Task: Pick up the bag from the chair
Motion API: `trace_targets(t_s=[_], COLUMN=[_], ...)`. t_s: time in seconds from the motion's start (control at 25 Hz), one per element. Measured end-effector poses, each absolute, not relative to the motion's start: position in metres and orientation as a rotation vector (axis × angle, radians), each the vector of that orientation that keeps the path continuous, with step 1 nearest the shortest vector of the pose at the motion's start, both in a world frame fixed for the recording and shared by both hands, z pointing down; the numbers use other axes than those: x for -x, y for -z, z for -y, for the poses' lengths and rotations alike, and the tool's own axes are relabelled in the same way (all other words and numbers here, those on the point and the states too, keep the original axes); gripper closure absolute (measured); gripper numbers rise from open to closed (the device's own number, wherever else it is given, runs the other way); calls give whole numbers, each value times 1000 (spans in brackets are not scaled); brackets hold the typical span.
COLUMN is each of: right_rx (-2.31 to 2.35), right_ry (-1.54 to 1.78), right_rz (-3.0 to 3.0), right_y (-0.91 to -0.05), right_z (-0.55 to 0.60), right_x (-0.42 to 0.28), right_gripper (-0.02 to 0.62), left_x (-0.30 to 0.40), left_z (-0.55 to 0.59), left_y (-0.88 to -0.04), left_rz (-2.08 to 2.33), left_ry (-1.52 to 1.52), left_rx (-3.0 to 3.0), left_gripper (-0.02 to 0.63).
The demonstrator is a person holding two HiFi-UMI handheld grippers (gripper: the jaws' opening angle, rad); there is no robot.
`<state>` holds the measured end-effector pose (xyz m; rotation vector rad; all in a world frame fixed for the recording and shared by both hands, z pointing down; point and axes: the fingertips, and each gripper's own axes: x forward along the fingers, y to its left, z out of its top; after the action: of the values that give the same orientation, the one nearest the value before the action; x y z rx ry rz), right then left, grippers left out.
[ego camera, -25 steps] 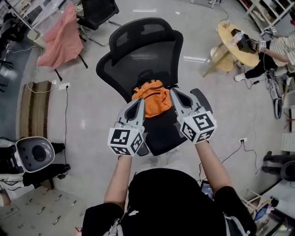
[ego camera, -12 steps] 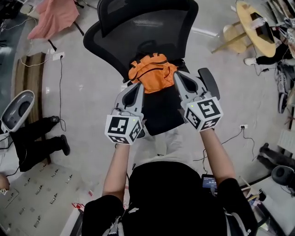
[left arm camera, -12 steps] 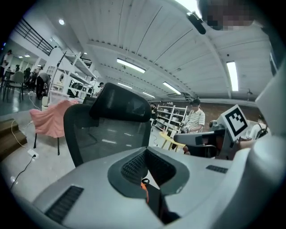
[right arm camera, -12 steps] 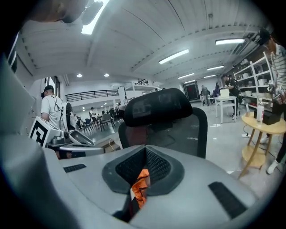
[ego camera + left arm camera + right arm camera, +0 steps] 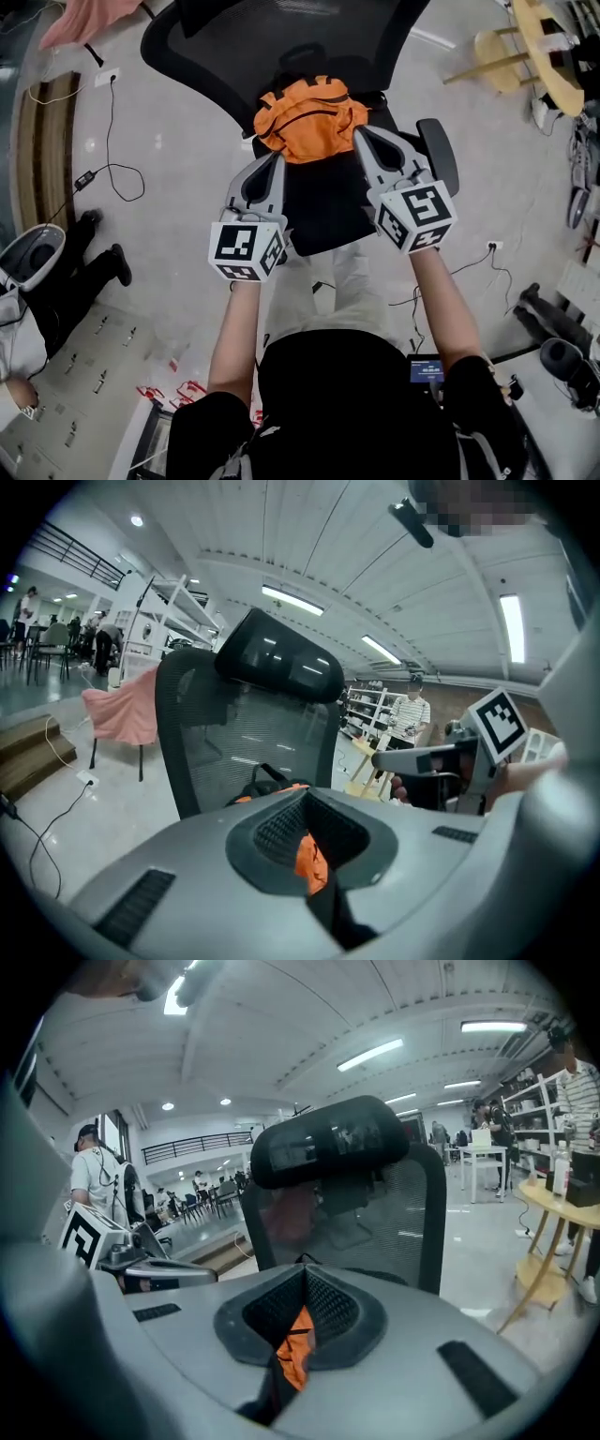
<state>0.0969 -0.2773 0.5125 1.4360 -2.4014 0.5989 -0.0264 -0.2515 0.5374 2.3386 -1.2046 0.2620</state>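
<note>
A black mesh-backed office chair [image 5: 281, 47] stands on a pale glossy floor [image 5: 187, 141], and a crumpled orange fabric bag [image 5: 309, 122] with dark zip lines lies on its black seat, up against the backrest. The grey left gripper [image 5: 277, 157] and the grey right gripper [image 5: 359, 133], each with a cube of square black-and-white markers at its rear, point at the bag from either side. Their tips are just beside its lower corners, and each pair of jaws is drawn together into one tip. Bare forearms run back to a person in a black top [image 5: 347, 403].
</note>
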Motion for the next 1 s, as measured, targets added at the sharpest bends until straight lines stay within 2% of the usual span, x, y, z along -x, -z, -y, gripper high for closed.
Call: trace_targets(t_s=[0.6, 1.0], right_rx=[-1312, -1279], right_ry=[-556, -482], right_rz=[2347, 2353], right_y=[-582, -599], right_z=[307, 343], right_x=[-86, -69], right_gripper=[600, 600], left_x=[25, 27], left_z=[273, 300], left_y=[-605, -618], left_rz=[1252, 1270], left_ry=[-277, -257], left_rx=[-2255, -2237], left_gripper=[601, 601])
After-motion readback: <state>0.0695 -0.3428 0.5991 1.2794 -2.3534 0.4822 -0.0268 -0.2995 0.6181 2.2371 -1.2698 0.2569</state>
